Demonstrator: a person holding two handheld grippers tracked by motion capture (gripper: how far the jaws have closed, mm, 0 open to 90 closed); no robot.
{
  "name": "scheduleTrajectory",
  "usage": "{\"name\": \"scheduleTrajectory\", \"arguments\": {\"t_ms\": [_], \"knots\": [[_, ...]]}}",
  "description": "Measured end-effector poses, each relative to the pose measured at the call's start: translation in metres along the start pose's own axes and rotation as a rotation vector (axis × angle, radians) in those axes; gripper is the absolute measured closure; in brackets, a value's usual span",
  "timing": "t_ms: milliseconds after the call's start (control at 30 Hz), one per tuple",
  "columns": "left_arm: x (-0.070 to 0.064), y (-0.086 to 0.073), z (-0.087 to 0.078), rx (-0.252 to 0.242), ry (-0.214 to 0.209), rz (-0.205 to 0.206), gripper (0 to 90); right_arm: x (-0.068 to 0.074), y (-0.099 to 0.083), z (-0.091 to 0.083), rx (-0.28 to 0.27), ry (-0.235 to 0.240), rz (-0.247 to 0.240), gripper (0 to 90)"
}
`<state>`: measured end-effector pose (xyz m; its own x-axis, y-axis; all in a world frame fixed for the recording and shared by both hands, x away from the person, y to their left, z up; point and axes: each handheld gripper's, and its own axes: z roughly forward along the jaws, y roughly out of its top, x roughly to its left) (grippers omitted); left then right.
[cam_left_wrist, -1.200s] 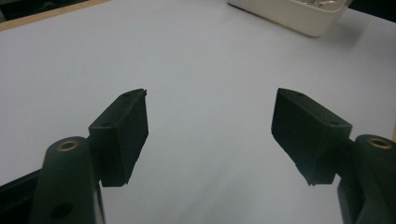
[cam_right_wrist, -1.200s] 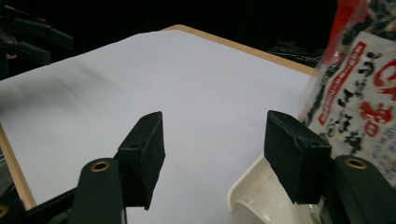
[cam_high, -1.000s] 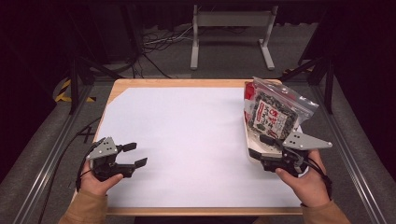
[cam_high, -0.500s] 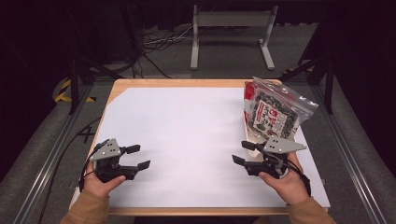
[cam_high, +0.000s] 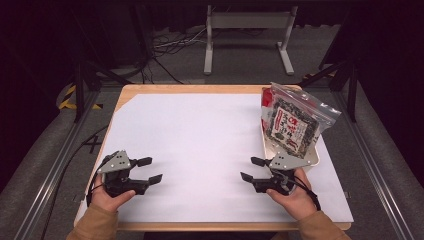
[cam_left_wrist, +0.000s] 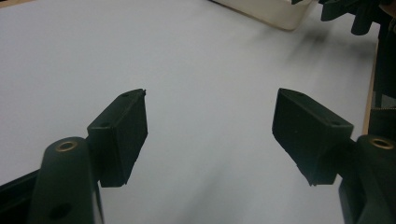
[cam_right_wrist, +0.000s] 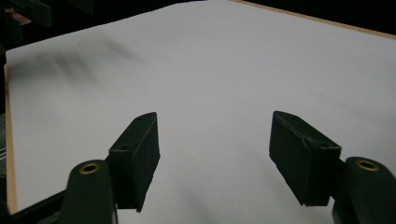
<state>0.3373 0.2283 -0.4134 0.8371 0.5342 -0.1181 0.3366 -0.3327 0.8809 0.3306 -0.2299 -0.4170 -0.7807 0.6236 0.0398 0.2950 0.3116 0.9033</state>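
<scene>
Black left claw (cam_high: 150, 170) spread wide, empty; right claw (cam_high: 253, 169) likewise, near bagged snack (cam_high: 291, 125).

left gripper (cam_high: 148, 170) low at near left, jaws spread, right gripper (cam_high: 252, 169) likewise, pointing inward

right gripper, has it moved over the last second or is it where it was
Yes. The right gripper has come away from the white tray holding the snack bag, shifting left over the paper; its jaws now stand open and empty.
</scene>
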Motion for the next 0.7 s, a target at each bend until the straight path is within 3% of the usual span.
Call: {"name": "scheduleTrajectory", "arguments": {"t_ms": [167,500,700], "knots": [[-0.001,0.000,0.001,0.005,-0.004,0.001,27.0,0.001,-0.005,0.006,0.017,-0.018,-0.002,33.4],[-0.001,-0.001,0.002,0.011,-0.002,0.004,27.0,0.004,-0.017,0.021,0.102,-0.064,-0.015,31.6],[0.000,-0.001,0.003,0.012,-0.001,0.005,27.0,0.004,-0.018,0.021,0.096,-0.055,-0.003,31.5]]}}
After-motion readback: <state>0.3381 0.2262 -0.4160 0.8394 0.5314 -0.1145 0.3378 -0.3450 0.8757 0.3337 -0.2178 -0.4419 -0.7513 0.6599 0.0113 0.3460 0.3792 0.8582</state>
